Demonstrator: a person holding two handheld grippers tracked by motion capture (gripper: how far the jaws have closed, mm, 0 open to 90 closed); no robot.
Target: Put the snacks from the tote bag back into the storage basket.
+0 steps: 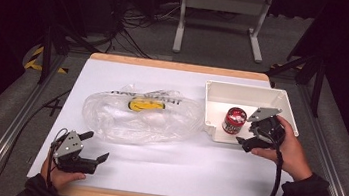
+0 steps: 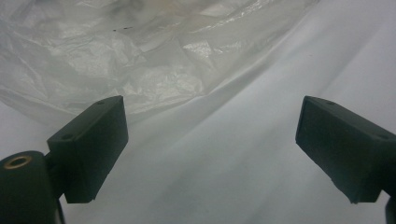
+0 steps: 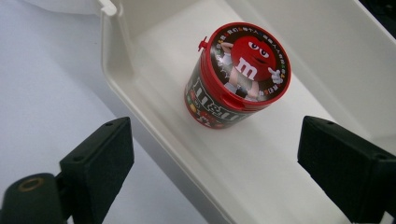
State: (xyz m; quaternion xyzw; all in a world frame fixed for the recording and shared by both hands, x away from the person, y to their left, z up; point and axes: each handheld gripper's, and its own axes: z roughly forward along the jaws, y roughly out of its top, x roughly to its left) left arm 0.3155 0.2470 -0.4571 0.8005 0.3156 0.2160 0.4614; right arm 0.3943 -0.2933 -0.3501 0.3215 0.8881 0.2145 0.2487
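The white surface (image 1: 164, 162) carries a crumpled clear plastic bag (image 1: 135, 116) near its middle and a white bin (image 1: 283, 99) at the far right. The bag lies slack and looks closed over whatever is in it; a yellow print shows on its top, and nothing sits beside it. Inside the bin stands a small red candy tub (image 1: 234, 120), upright with its lid on, close to the near left wall.

The right claw (image 1: 253, 138) hovers at the bin's near edge just beside the tub, jaws spread wide and holding nothing; in the right gripper view the tub (image 3: 238, 77) sits ahead of the jaws and between their lines, untouched. The left claw (image 1: 93, 151) rests low at the near left of the surface, also spread and empty, pointed toward the bag's edge (image 2: 140, 60) but apart from it.

Judging from this, the work is at an early stage: the tub is not yet gripped, and lifting it out and getting it to the bag are left
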